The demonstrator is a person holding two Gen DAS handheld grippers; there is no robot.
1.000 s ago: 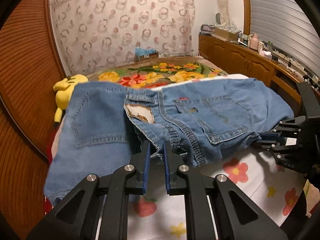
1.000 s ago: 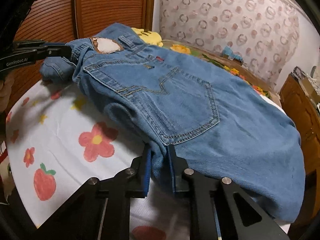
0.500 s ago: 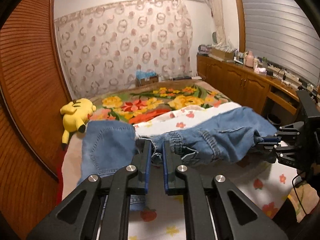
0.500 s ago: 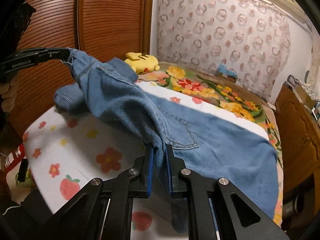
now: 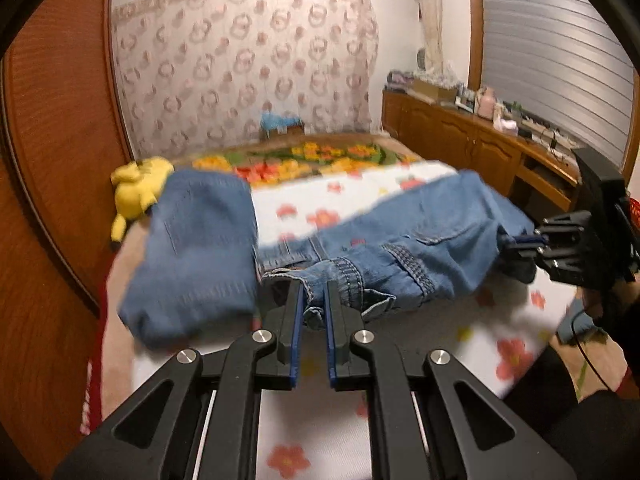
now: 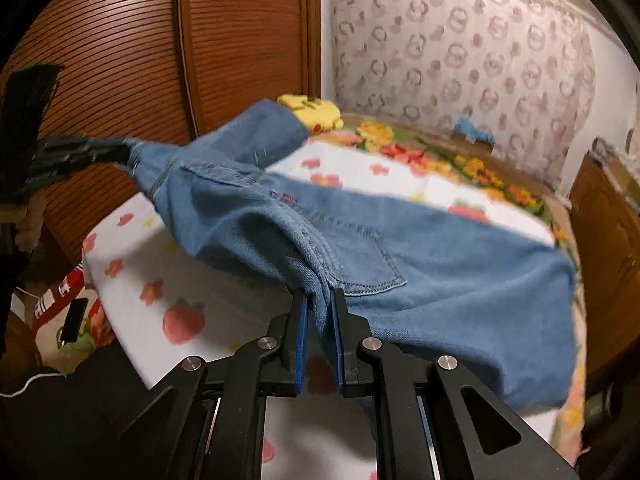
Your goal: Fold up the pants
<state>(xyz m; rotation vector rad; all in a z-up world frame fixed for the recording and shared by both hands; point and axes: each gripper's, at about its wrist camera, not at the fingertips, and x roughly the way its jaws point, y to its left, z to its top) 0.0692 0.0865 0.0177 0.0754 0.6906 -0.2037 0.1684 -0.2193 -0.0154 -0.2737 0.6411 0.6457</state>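
- While lifted off the white flower-print sheet [image 5: 516, 354], blue denim pants [image 5: 432, 236] stretched between both tools.
- Left gripper [image 5: 311, 300]: clamped on waistband.
- Right gripper [image 6: 319, 308]: clamped on denim edge.

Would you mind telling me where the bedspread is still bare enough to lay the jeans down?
Bare floral sheet lies beyond the jeans, before the orange-flowered blanket, and at the near edge under the left tool. It is crowded left: a trouser leg lies against the yellow plush.

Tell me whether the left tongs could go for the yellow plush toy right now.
Probably not: the left tongs are shut on the jeans, and the toy lies beyond a lifted denim leg. They would have to let go first.
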